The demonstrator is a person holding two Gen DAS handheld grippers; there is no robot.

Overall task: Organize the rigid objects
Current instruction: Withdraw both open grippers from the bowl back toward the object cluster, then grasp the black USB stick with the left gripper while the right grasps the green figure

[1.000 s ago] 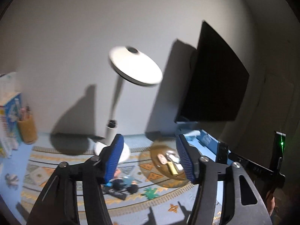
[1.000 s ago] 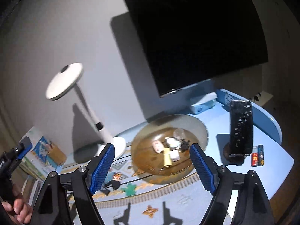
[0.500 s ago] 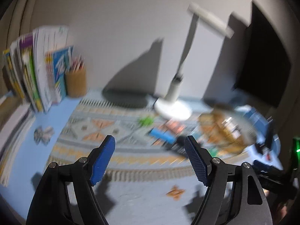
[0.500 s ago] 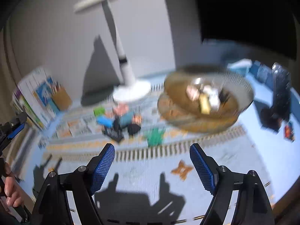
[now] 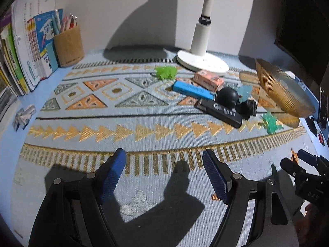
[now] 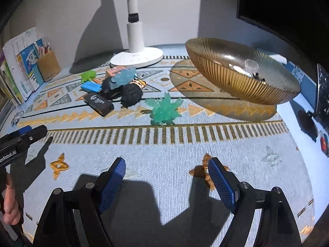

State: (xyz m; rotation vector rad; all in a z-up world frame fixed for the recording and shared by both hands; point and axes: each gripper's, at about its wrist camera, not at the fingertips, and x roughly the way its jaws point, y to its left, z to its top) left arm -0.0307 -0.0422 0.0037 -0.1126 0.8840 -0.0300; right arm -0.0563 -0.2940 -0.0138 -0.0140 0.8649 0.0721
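Note:
A pile of small objects lies on the patterned mat (image 5: 123, 123): a blue bar (image 5: 193, 90), a black bar (image 5: 220, 111), a pink box (image 5: 208, 80), a green toy (image 5: 165, 72), black round pieces (image 5: 228, 97) and a teal toy (image 6: 164, 111). The pile also shows in the right wrist view (image 6: 115, 90). A ribbed amber bowl (image 6: 226, 76) holds several small items. My left gripper (image 5: 164, 177) and my right gripper (image 6: 166, 181) are open and empty, low over the mat's near part, well short of the pile.
A white lamp base (image 5: 202, 62) stands behind the pile. A pencil cup (image 5: 68, 46) and books (image 5: 26, 47) are at the far left. A phone on a stand (image 6: 322, 94) and a dark monitor (image 6: 287, 6) are at the right.
Both grippers have tilted down from facing the wall and lamp head to facing the mat, and have come lower. Both stay open and empty.

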